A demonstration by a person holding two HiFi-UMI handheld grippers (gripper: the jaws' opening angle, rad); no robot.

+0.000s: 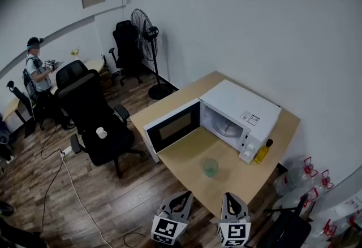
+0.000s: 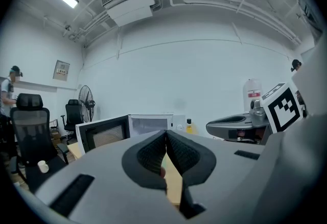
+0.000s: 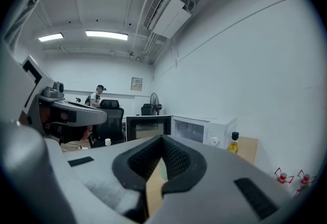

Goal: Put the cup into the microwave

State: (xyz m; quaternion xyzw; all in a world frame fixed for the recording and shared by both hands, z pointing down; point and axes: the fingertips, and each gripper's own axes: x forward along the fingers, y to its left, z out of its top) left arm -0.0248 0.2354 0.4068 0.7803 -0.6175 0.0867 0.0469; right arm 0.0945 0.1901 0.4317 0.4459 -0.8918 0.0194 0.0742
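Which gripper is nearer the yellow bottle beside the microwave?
Right. In the head view the right gripper is below and left of the bottle; the left gripper is farther left, past the cup.

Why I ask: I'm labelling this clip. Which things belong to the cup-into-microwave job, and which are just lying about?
Job: green cup, open microwave, left gripper, right gripper (both shut, empty).
Lying about: yellow bottle, standing fan, black chair, small white cup on its seat.
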